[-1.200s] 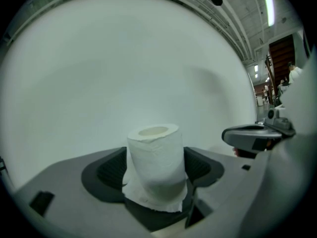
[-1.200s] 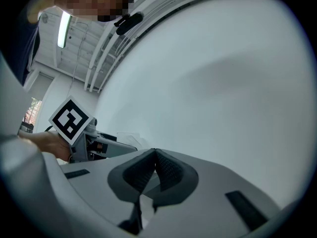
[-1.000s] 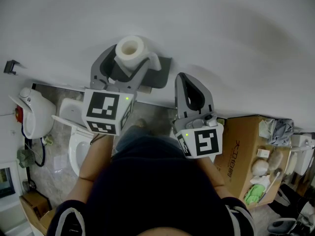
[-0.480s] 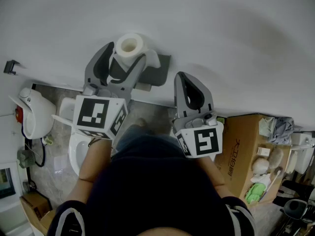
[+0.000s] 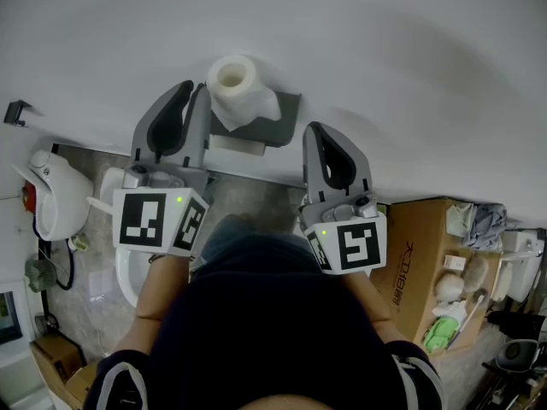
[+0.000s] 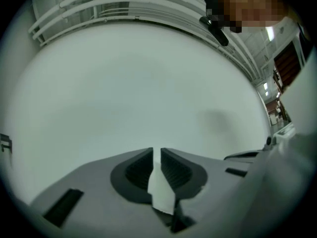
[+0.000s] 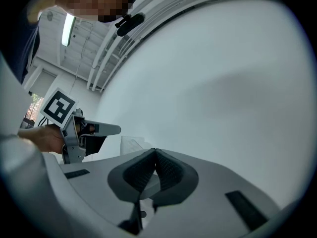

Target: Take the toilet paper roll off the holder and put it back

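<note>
White roll (image 5: 233, 82) upright on grey holder (image 5: 286, 118) at the wall, core facing up, loose end draped right

A plain white wall (image 5: 385, 41) fills the upper part of the head view, with a small dark metal bracket (image 5: 15, 112) fixed near its left edge. At the wall's foot, a white ceramic toilet (image 5: 126, 270) stands on the grey marbled floor (image 5: 85, 314). Left of it is a white rounded fixture with a red part (image 5: 53, 190), with a dark looped hose (image 5: 67, 270) beneath. Towards the floor's right edge, a brown cardboard box with black print (image 5: 419, 259) carries pale round objects (image 5: 450, 290); a bright green item (image 5: 440, 336) lies by its lower corner. A smaller brown carton (image 5: 53, 354) sits at the floor's lower left corner. Overhead run white ceiling rails (image 6: 94, 6) and a lit tube lamp (image 7: 66, 29)
</note>
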